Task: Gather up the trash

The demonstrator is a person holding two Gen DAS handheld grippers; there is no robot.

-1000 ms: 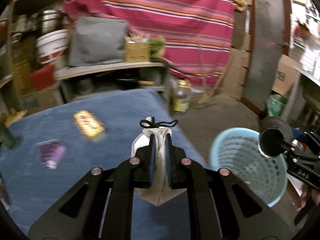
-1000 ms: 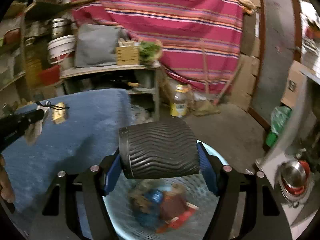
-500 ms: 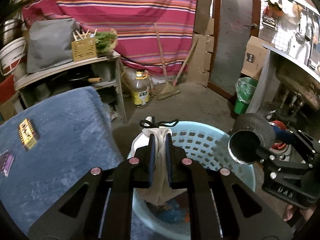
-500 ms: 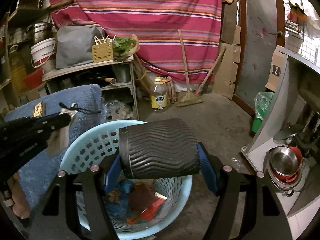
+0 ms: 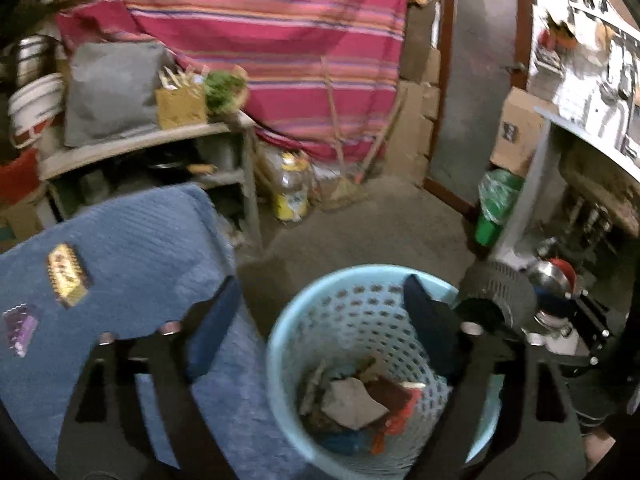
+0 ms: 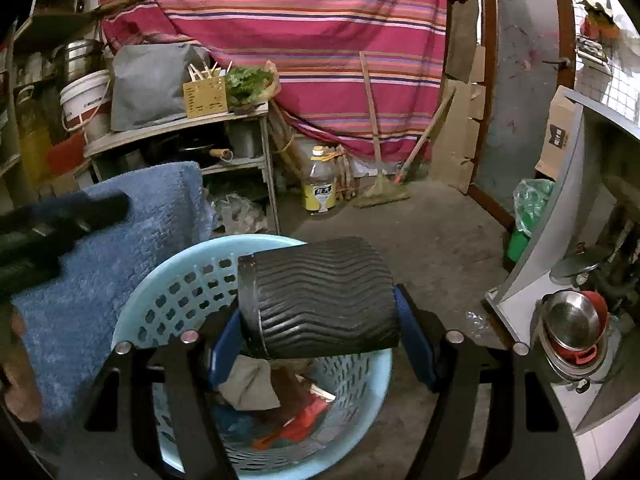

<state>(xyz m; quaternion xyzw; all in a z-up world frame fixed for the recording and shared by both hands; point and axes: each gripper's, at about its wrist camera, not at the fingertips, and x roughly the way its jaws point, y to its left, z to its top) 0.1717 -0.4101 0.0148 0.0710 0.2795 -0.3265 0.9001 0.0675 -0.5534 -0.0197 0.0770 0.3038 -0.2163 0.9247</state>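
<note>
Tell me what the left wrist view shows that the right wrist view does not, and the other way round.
Only the left wrist view shows the yellow wrapper and the purple wrapper lying on the blue blanket, and the left gripper, whose jaws have just opened with nothing between them. Only the right wrist view shows the black ribbed cup from the side, clamped in the right gripper. Both show the light blue basket with trash inside, including a grey-beige pouch.

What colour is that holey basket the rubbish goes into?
Light blue. The basket shows best in the right wrist view, with rows of holes in its wall.
</note>
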